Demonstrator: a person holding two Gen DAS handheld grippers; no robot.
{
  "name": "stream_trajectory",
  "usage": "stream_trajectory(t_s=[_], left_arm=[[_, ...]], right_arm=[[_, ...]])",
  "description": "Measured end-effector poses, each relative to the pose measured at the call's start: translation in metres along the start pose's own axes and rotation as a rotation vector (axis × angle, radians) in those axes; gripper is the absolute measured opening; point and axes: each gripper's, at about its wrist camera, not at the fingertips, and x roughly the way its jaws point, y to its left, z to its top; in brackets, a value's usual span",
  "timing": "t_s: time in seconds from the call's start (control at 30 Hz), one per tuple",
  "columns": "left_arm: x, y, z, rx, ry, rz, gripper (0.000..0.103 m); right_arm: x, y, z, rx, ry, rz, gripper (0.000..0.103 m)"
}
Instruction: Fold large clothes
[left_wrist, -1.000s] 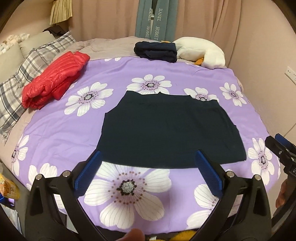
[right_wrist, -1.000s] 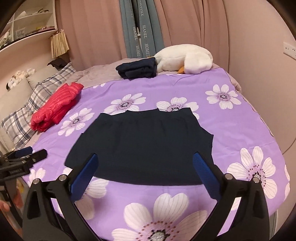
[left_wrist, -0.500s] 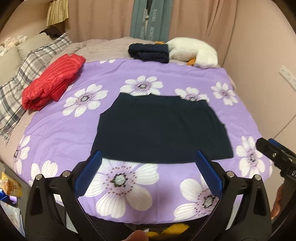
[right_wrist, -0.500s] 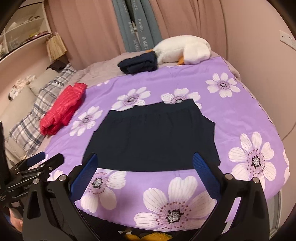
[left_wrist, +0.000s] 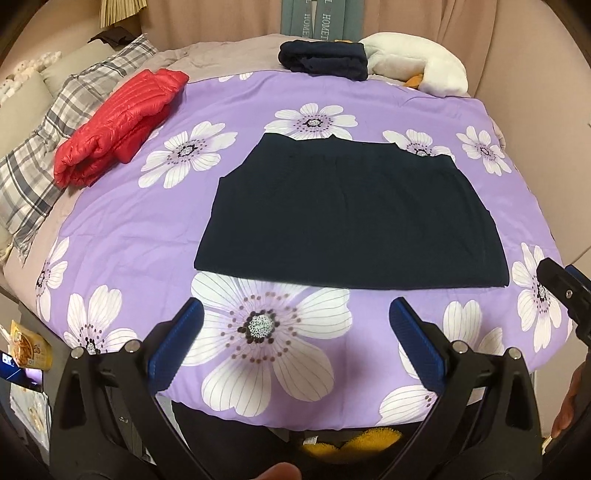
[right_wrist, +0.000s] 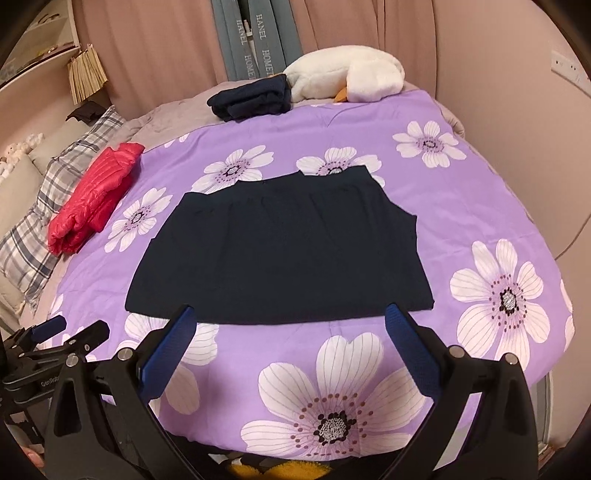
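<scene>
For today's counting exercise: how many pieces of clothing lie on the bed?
3: a dark garment spread flat mid-bed, a red puffer jacket folded at the left, and a folded navy item at the far edge. Others may be hidden.

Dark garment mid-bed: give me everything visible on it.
The dark garment is navy-black, of thin, soft-looking fabric, and lies flat on the purple flowered bedspread. It is a trapezoid, narrower at the far edge, with small notches at the side edges and faint creases. Nothing rests on it, and neither gripper touches it.

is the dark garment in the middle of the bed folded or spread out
Spread out: the dark garment lies flat in one broad layer on the purple quilt.
</scene>
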Motion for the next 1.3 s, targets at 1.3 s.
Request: stream_trajectory(t_s=[1.3], left_arm=[[-0.003, -0.017, 0.009, 0.070, -0.064, 0.087, 0.101]], right_arm=[[0.017, 0.003, -0.005, -0.014, 0.028, -0.023, 0.102]])
